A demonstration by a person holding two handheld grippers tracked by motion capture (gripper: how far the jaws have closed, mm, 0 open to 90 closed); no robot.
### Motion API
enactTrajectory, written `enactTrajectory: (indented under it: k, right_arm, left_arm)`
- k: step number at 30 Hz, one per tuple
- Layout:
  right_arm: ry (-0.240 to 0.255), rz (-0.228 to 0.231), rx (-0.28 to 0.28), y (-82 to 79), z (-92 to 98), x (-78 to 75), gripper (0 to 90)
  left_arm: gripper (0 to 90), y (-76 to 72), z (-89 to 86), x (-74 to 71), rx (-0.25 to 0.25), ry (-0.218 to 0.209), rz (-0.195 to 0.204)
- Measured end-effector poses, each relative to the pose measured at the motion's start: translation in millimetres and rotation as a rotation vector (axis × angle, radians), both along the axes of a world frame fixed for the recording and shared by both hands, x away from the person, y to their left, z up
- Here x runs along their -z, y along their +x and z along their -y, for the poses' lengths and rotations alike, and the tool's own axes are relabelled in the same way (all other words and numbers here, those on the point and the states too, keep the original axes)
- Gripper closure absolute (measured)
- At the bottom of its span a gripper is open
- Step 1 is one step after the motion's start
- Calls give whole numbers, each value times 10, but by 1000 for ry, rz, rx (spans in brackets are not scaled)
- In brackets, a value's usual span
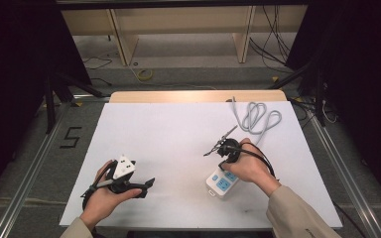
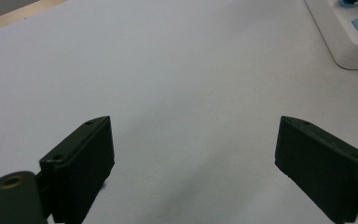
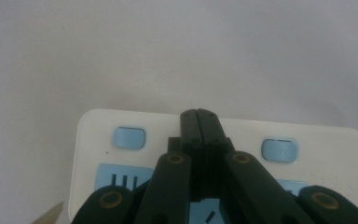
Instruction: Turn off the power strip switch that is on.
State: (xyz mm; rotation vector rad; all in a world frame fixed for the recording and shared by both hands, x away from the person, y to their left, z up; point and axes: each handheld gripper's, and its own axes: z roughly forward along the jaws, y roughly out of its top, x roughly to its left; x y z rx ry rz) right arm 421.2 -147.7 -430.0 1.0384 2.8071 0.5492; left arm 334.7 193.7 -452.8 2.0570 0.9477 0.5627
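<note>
A: Hovering over the power strip [image 1: 222,182], that right tool [image 3: 199,113]; its jaws are pressed together with nothing between them, and the tips sit above the strip's top face between two small blue switches [image 3: 129,138]; whether they touch the plastic I cannot tell.

B: Where does the strip lie on the tabletop [image 1: 168,134]?

A: Near the front edge, right of centre, under the right hand [image 1: 245,166]; its grey cord [image 1: 255,116] runs off to a loose coil at the far right; in the left tool's view a corner of the strip [image 2: 340,32] sits at the far right.

B: And the left tool [image 2: 193,161]?

A: Wide open and holding nothing, jaws well apart over bare white surface; in the high view it [image 1: 146,186] rests near the front left, well apart from the strip.

B: So which step is this, do you think?

A: My guess is the approach to a switch or a socket, with the closed tips used as a poker; no press looks done yet.

B: What does the next move call for?

A: Probably a small sideways shift onto one blue switch, then a short push straight down; the left tool may need to come over and steady the strip, since a light strip could slide.
</note>
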Motion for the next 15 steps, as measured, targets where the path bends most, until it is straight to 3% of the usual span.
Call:
enactTrajectory:
  k: [15]
  right_arm:
    - [38, 30, 11, -2, 55, -39, 900]
  left_arm:
    - [113, 2, -3, 1, -1, 0, -1]
